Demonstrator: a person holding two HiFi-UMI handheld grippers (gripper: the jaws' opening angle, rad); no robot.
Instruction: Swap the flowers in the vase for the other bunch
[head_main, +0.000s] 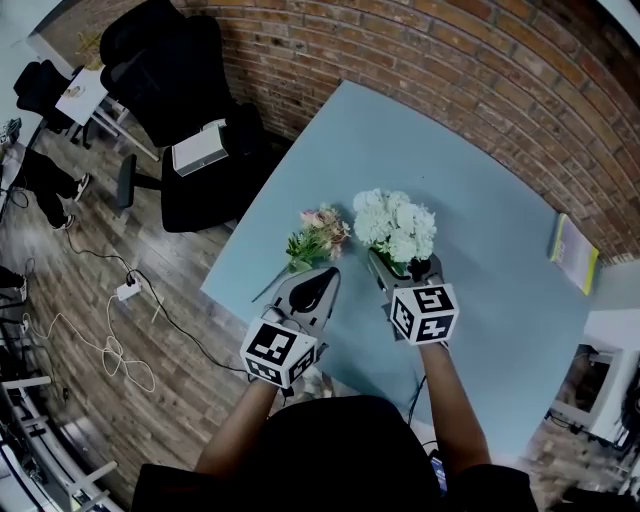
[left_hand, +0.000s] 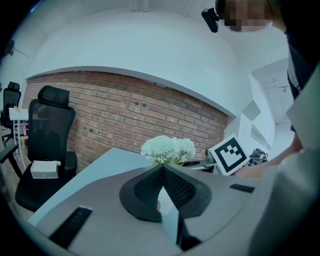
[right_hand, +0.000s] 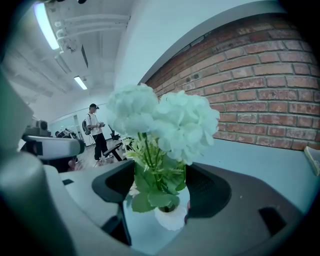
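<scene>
The right gripper (right_hand: 159, 192) has its fingers (right_hand: 210, 192) apart around the vase (right_hand: 170, 219). The vase sits off-centre between them, so closing now would likely bring one pad in first and shove it sideways. With the heavy white flowers (right_hand: 165, 125) on top, it could tip over. The leaves hang low between the pads, so the grip might also land on foliage rather than on the vase and slip. The left gripper (left_hand: 162, 170) has its fingers together, with nothing clearly between them. It is not steadying anything, so pulling on the stems could lift the vase along with them.

In the right gripper view the vase stands low in the centre, nearer the finger on the frame's right. I cannot tell whether that pad touches it. The white flowers are not yet out and fill the middle of that frame. In the head view the pink bunch (head_main: 322, 232) lies on the surface (head_main: 480, 300) just beyond the left gripper's tip, just left of the white flowers.
</scene>
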